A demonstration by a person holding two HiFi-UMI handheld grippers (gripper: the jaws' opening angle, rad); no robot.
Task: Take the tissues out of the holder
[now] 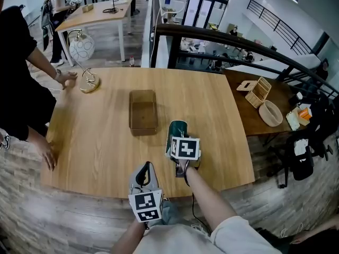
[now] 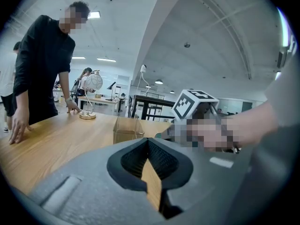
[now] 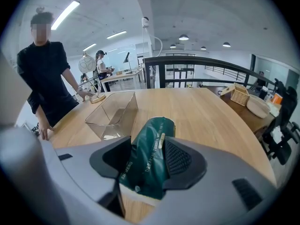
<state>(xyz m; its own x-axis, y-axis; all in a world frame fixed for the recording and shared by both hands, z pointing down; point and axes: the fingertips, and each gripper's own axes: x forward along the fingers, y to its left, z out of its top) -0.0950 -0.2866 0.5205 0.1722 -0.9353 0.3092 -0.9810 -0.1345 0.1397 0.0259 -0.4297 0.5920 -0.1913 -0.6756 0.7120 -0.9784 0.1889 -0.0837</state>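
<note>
The clear plastic holder [image 1: 143, 110] stands empty in the middle of the wooden table [image 1: 95, 136]; it also shows as the holder [image 3: 112, 116] and holder [image 2: 126, 129] in the gripper views. A dark green tissue pack [image 1: 177, 127] is outside it, just right of its near end. My right gripper [image 1: 178, 137] is shut on that pack [image 3: 150, 149], which fills the gap between the pads. The left gripper [image 1: 146, 168] hovers at the table's front edge, jaws together and holding nothing.
A person in black [image 1: 16, 78] leans on the table's left edge, one hand by a globe lamp [image 1: 83, 52]. A lower side table at the right carries a wicker basket [image 1: 258, 91] and a bowl [image 1: 271, 113]. A black chair [image 1: 304, 155] stands beyond it.
</note>
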